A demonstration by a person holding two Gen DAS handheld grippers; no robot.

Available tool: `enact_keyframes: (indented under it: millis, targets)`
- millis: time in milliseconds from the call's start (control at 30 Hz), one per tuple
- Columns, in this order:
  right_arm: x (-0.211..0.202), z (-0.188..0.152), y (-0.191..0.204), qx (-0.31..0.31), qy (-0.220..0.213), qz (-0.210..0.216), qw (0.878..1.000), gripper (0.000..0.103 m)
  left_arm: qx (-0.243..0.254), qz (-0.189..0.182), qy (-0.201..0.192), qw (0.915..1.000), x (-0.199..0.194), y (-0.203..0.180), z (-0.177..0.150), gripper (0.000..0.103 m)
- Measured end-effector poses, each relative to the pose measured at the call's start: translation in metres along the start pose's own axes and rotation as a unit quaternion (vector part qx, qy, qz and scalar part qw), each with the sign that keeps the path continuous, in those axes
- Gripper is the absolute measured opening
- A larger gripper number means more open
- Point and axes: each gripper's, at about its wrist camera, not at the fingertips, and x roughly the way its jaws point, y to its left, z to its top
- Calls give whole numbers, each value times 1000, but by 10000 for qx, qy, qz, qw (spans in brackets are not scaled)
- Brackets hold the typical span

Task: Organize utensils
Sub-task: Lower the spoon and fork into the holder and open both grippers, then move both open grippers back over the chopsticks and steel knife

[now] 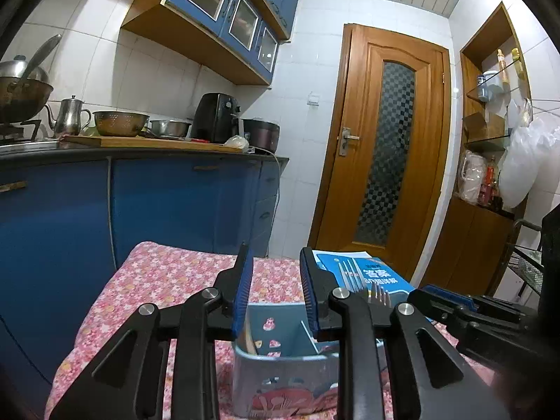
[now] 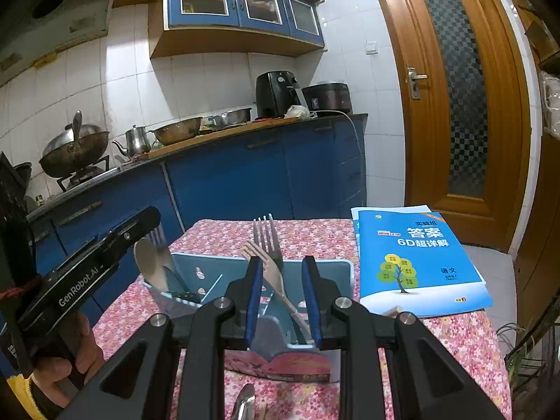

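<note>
While both grippers hover over pale blue divided plastic utensil caddy [image 2: 196, 280] on floral cloth, right gripper [image 2: 281, 302] open, metal fork [image 2: 267, 241] and wooden fork [image 2: 269, 273] between pads ungripped; left gripper [image 1: 276, 294] open, empty. Retreat straight upward, avoid snagging handles.

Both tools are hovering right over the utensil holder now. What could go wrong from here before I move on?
1. The metal fork and wooden fork lean crossed between the right tool pads; pulling back could snag them and tip the utensil holder.
2. The left tool sits beside the wooden spoon, so a sideways move may knock it.
3. A metal utensil on the tablecloth below the right tool could be missed.
</note>
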Motion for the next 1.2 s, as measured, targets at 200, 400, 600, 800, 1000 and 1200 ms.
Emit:
enact_keyframes:
  millis: [200,400,600,800,1000,1200]
  targets:
    - [-18,-2,3,69,-92,62,9999,26,-63,-26,165,9998,-17,3,3,28]
    - [-33,-8,6,113,-21,137,9998,27,-242,-45,504,9984,-34,8,-2,28]
    - [-48,-20,10,163,136,204,9996,30,-263,-24,667,9974,-55,7,-9,28]
    - [-61,-32,11,255,289,174,9991,34,-233,-7,947,9952,-70,1,-18,28]
    - [-72,-45,7,367,489,92,9981,35,-222,-2,1388,9901,-77,-3,-33,28]
    - [-78,-60,0,509,753,64,9958,38,-111,-19,1865,9824,-78,-10,-48,28]
